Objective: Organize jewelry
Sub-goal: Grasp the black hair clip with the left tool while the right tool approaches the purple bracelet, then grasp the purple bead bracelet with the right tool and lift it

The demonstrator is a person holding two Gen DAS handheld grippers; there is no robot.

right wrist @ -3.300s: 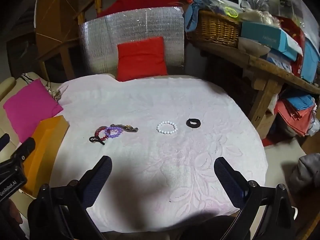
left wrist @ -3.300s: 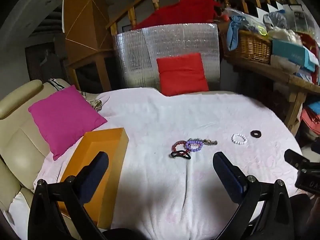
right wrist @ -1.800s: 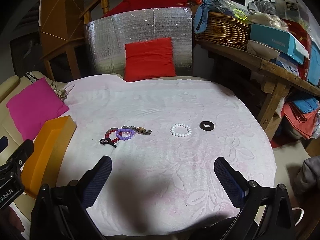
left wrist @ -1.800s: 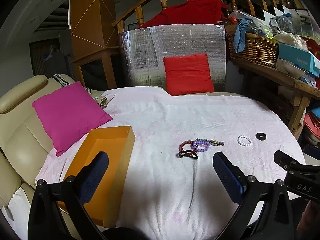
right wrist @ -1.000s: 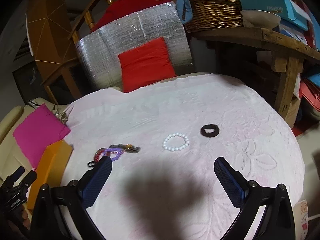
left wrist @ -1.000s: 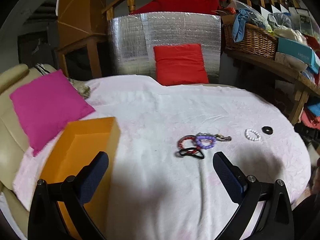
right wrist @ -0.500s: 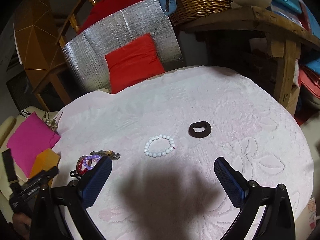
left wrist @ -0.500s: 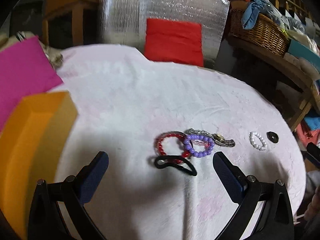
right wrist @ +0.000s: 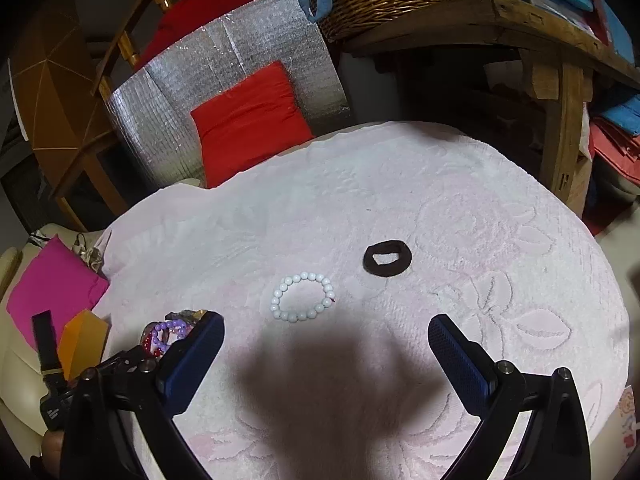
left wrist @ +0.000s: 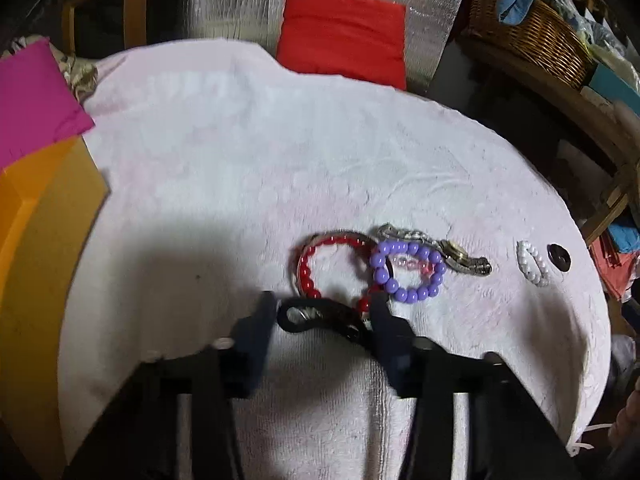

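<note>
The left tongs (left wrist: 322, 312) had just been closing, and their dark fingers stood on either side of a black hair clip (left wrist: 320, 317) lying on the towel; whether the pads pressed it could not be told from the blurred frame. Only the left wrist view showed this clip. Just beyond it lay a red bead bracelet (left wrist: 310, 266), overlapped by a purple bead bracelet (left wrist: 406, 266), with a metal link watch (left wrist: 452, 254) behind them.

The right tongs (right wrist: 326, 346) stood wide open and empty above the cloth, touching nothing. The right wrist view showed plainly a white bead bracelet (right wrist: 302, 297) and, just beside it, a black fabric hair tie (right wrist: 387, 259), both seen small at the edge of the left view.

All items rested on a white embossed terry towel (right wrist: 460, 208). An orange open box (left wrist: 36, 216) sat at its left edge.
</note>
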